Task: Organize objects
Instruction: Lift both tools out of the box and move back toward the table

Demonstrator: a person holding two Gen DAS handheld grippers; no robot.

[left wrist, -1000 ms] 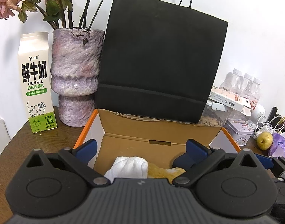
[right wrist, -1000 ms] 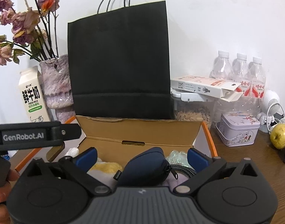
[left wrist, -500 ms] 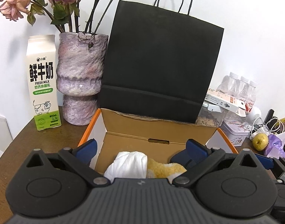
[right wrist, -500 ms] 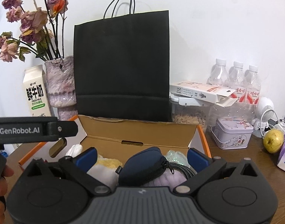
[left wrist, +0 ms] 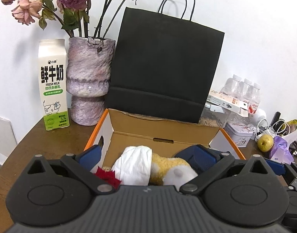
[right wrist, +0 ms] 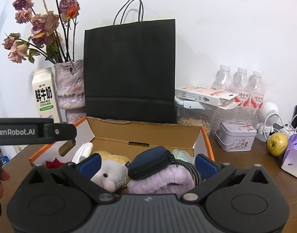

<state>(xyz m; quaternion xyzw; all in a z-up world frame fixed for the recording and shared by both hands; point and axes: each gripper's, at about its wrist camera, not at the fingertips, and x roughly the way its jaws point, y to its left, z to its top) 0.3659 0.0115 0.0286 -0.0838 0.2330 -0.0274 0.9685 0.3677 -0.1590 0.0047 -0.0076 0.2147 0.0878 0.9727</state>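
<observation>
An open cardboard box [left wrist: 164, 125] with an orange rim stands on the brown table, filled with soft things. In the left wrist view a white cloth [left wrist: 134, 163], a yellow and white plush toy [left wrist: 167, 165] and a red item [left wrist: 106, 174] lie in it. The right wrist view adds a navy zip pouch [right wrist: 150, 163] on a purple fluffy item [right wrist: 162, 180], beside the plush toy [right wrist: 109, 172]. My left gripper [left wrist: 144, 155] hangs open above the box's near side, holding nothing. My right gripper [right wrist: 148, 164] is open and empty over the pouch.
A tall black paper bag [left wrist: 164, 68] stands right behind the box. A purple vase [left wrist: 88, 77] of dried roses and a milk carton [left wrist: 53, 83] are back left. At the right are water bottles [right wrist: 239, 85], a tin [right wrist: 237, 136], a pear [right wrist: 277, 143] and cables.
Both grippers have risen and drawn back from the box, so more of its contents shows: the red item, the plush toy's face and the purple fluffy item. Both stay open.
</observation>
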